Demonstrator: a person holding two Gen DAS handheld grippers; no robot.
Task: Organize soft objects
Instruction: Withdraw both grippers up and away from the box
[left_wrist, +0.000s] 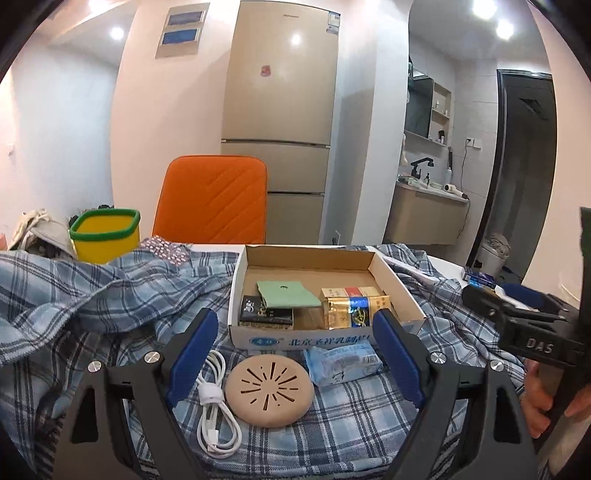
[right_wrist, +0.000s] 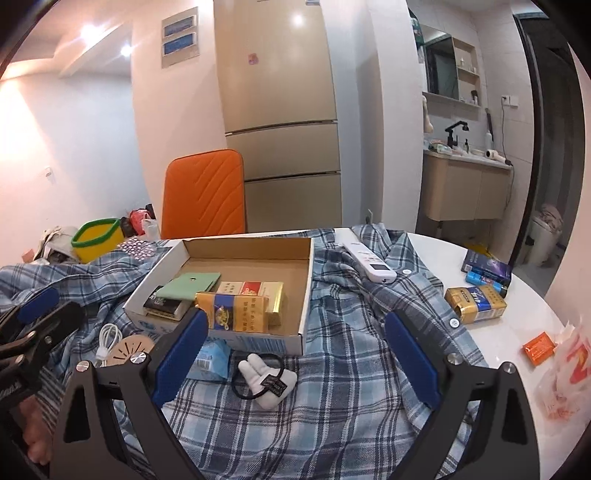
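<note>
A blue plaid shirt (left_wrist: 92, 295) lies spread and rumpled over the table; it also shows in the right wrist view (right_wrist: 351, 332). On it stands an open cardboard box (left_wrist: 399, 280) (right_wrist: 306, 295) holding a green pouch (left_wrist: 286, 294) and cigarette packs (left_wrist: 351, 306). My left gripper (left_wrist: 295, 350) is open and empty above a round tan disc (left_wrist: 269, 393), a white cable (left_wrist: 214, 402) and a blue tissue pack (left_wrist: 341, 362). My right gripper (right_wrist: 295, 354) is open and empty above a white plush hair tie (right_wrist: 266, 376).
A yellow basket with a green rim (left_wrist: 105, 234) sits at the back left, an orange chair (left_wrist: 214, 199) behind the table. A white remote (right_wrist: 369, 262), a gold pack (right_wrist: 476, 302), blue boxes (right_wrist: 487, 273) and orange packets (right_wrist: 539, 347) lie on the right.
</note>
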